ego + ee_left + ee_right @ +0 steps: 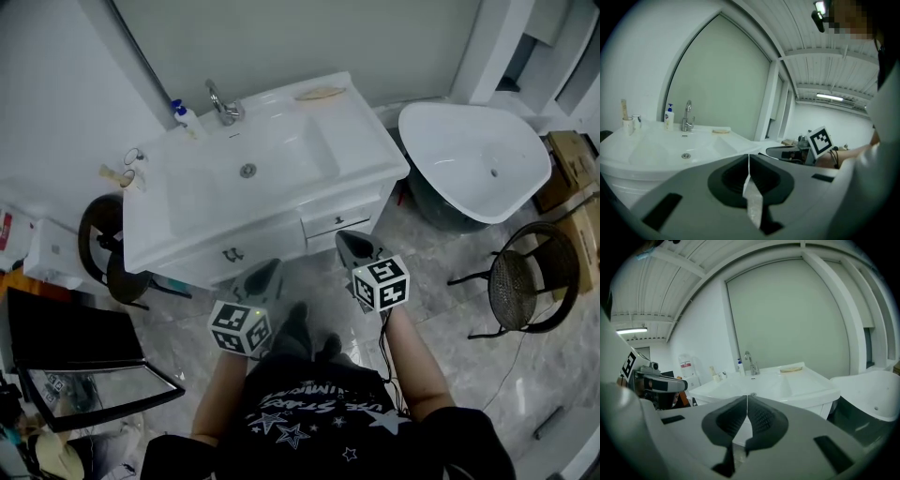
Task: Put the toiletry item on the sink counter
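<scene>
Grey marbled floor tiles surround a glossy white sink desk [364, 139] with rounded corners, upper centre of the head view. A slim white pump bottle [187, 117] with a blue head stands upright on it, just left of the curved chrome faucet [223, 105]. Below the desk, the left claw [268, 270] and right claw [347, 242], smooth grey wedges, are each pressed together on nothing.

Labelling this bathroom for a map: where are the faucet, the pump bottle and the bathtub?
faucet [223, 105], head view, chrome body.
pump bottle [191, 121], head view, white body.
bathtub [450, 155], head view, bare inner wall.
</scene>
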`<state>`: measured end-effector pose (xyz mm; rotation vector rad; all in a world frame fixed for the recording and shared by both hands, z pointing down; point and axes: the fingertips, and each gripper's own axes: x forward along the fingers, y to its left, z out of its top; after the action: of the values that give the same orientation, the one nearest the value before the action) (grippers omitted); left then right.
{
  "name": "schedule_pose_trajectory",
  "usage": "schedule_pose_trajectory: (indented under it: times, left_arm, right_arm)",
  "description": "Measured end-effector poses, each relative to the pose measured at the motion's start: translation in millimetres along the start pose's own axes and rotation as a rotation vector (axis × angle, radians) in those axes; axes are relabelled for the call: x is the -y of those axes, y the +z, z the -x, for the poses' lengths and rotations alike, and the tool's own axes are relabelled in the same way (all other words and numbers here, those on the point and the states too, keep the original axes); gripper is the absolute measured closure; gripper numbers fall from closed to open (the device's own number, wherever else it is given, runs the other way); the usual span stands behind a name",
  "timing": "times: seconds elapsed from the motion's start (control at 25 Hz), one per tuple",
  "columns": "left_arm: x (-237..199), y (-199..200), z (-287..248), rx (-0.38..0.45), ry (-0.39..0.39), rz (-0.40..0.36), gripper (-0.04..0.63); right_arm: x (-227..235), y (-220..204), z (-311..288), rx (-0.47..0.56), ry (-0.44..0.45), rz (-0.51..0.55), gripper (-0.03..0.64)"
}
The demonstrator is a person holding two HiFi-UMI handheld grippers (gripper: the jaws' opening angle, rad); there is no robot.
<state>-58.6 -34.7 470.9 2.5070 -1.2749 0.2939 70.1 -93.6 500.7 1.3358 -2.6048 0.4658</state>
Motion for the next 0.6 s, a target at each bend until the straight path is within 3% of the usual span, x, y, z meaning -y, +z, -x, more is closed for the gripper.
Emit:
schedule_pose_trajectory:
  times: [0.4,0.6]
  left_arm:
    - [7.6,1.4,19.3,0.026,-0.017,-0.015,0.575]
    - [-2.5,-6.6,46.1,0.02,-0.035,-0.009,0.575]
  right_arm:
    - [-18.9,-5.9,15.3,-0.007,0.004,-0.005,0.601]
    - [-49.4,-4.0,10.0,-0.023,0.003,0.024,0.601]
